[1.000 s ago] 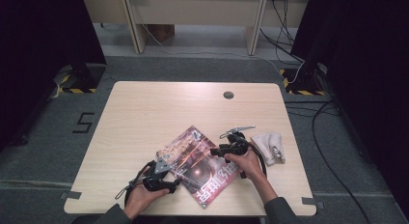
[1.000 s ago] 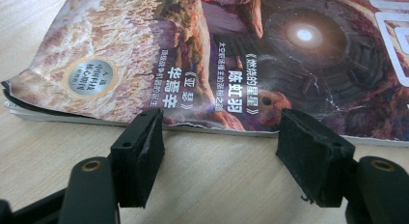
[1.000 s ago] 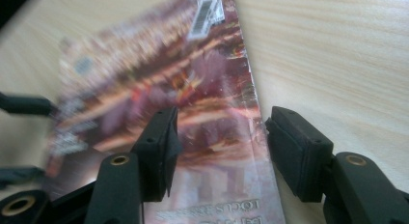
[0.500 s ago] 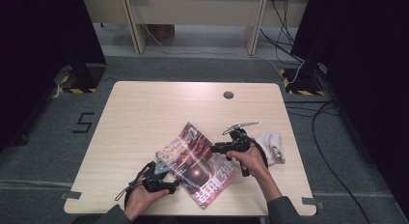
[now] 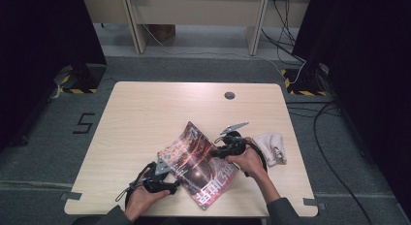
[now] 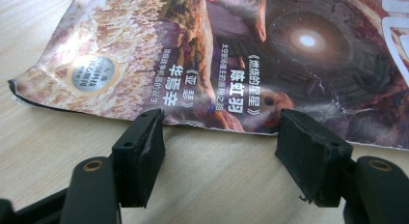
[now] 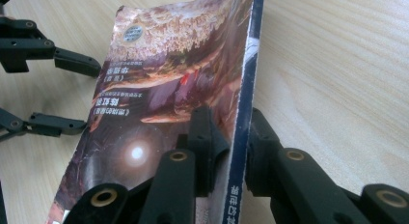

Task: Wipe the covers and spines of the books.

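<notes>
In the high view, the magazine [image 5: 198, 164] lay at the lower centre of the table [image 5: 145, 113], its right edge lifted. The right gripper [image 5: 219, 152] pinched that edge, its jaws having just been closing on it; the left gripper [image 5: 175, 179] sat at the magazine's lower left.

In the left gripper view, the spread jaws stood just below the magazine's [image 6: 231, 60] edge, apart from it.

In the right gripper view, the jaws clamped the magazine's [image 7: 169, 84] spine at lower centre; the left gripper [image 7: 89, 96] showed at the left.
</notes>
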Demonstrator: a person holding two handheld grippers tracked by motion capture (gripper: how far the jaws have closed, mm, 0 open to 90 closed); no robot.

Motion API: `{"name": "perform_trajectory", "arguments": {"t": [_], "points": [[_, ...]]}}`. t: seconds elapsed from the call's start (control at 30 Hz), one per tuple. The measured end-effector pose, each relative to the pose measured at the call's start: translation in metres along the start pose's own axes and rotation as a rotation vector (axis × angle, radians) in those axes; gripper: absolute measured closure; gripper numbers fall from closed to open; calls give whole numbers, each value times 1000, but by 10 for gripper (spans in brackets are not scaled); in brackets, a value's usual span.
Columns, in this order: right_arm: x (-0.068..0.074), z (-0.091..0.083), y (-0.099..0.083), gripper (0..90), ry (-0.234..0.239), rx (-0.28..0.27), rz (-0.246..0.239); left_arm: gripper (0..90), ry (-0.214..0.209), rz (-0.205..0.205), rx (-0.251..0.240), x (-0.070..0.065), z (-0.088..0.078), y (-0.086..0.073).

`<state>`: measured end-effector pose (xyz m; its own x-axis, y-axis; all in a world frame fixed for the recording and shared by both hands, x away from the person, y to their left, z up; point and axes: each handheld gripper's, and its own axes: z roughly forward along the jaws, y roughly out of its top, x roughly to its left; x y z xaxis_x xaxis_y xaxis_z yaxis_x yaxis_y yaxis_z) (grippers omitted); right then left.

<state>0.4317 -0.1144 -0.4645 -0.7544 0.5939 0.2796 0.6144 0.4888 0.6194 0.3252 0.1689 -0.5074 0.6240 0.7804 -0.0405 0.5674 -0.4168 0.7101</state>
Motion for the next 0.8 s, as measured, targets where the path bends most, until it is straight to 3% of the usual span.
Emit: {"name": "perform_trajectory", "arguments": {"t": [0.23, 0.4, 0.63, 0.8], "points": [[-2, -6, -3, 785, 48, -11, -83, 300, 74, -40, -98, 27, -9, 13], [-2, -11, -5, 788, 73, -18, -114, 258, 54, -60, -112, 42, -1, 21], [1, -16, -5, 789, 109, -23, -174, 211, 21, -41, -157, 57, 11, 32], [4, -18, -3, 793, 129, -15, -211, 212, -17, -79, -186, 67, 16, 34]]}}
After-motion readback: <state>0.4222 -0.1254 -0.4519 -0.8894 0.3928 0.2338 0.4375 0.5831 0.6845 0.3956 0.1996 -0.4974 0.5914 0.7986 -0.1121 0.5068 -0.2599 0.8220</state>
